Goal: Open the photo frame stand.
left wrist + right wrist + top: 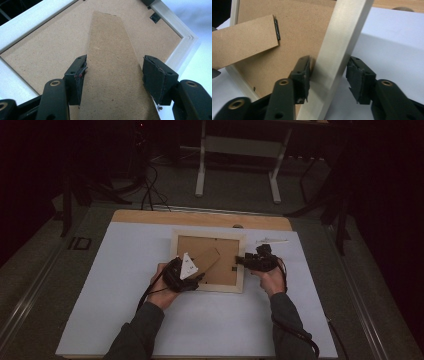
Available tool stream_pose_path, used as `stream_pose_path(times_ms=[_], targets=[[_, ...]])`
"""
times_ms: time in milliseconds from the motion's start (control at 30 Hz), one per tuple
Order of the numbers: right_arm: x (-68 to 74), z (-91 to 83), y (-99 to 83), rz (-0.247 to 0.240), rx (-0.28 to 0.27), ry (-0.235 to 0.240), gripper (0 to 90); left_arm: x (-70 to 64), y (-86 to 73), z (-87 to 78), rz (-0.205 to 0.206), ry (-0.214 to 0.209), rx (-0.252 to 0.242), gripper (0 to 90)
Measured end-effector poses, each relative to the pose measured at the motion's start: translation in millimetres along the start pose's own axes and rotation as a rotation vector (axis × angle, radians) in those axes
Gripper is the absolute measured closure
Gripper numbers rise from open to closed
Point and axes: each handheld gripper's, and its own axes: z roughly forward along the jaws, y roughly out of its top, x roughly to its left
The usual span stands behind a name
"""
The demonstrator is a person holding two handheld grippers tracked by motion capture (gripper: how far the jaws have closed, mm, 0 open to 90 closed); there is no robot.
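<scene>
A picture frame [209,234] with a pale wooden rim lies face down on the white mat, brown backing board [45,50] up. Its cardboard stand leg [207,258] angles out from a hinge [277,28]. My left gripper [192,272] is open, and in the left gripper view the stand leg [112,65] runs between its jaws; the left pad [78,77] touches its edge. My right gripper [239,260] is open astride the frame's right rail [337,50]. One jaw rests against the rail's inner side and the other stands slightly off its outer side.
The white mat [125,285] covers a wooden table [200,217]. A small white object [272,241] lies behind the frame at the right. A table's legs [201,175] and cables [147,190] stand on the dark floor beyond.
</scene>
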Motion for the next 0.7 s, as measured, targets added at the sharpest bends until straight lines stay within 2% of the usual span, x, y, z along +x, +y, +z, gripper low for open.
stream_pose_path(times_ms=[233, 400, 433, 467, 500, 567, 600, 633, 667, 700], targets=[[-0.6, -0.7, -1.2, 0.016, -0.004, 0.006, 56.0, -0.2, -0.6, -0.4, 0.003, 0.001, -0.002, 40.1], [0.0, -1.0, -3.5, 0.027, -0.021, 0.005, 56.5, 1.5, -3.2, 0.1, -0.039, -0.014, -0.015, 40.0], [0.0, -1.0, -3.8, 0.03, -0.022, 0.006, 56.6, 2.5, -3.3, -0.2, -0.056, -0.021, -0.021, 40.1], [0.0, -1.0, -4.1, 0.031, -0.025, 0.006, 56.5, 6.0, -3.0, -1.9, -0.108, -0.04, -0.046, 40.4], [-0.1, -1.0, -4.4, 0.031, -0.026, 0.006, 56.5, 6.0, -3.0, -1.9, -0.108, -0.04, -0.046, 40.3], [-0.7, -1.0, -5.4, 0.031, -0.028, 0.009, 56.4, 10.0, -2.2, -2.9, -0.17, -0.063, -0.065, 40.5], [-0.7, -1.0, -5.4, 0.031, -0.028, 0.009, 56.4, 11.3, -2.2, -2.5, -0.186, -0.069, -0.062, 40.5], [-0.7, -1.0, -6.0, 0.037, -0.029, 0.009, 56.4, 14.9, -3.6, -0.6, -0.24, -0.088, -0.047, 40.5], [-0.7, -1.2, -6.4, 0.037, -0.03, 0.009, 56.4, 14.9, -3.6, -0.6, -0.24, -0.088, -0.047, 40.7], [-0.7, -1.2, -6.4, 0.037, -0.03, 0.009, 56.4, 17.6, -5.1, 0.1, -0.273, -0.11, -0.046, 40.7]])
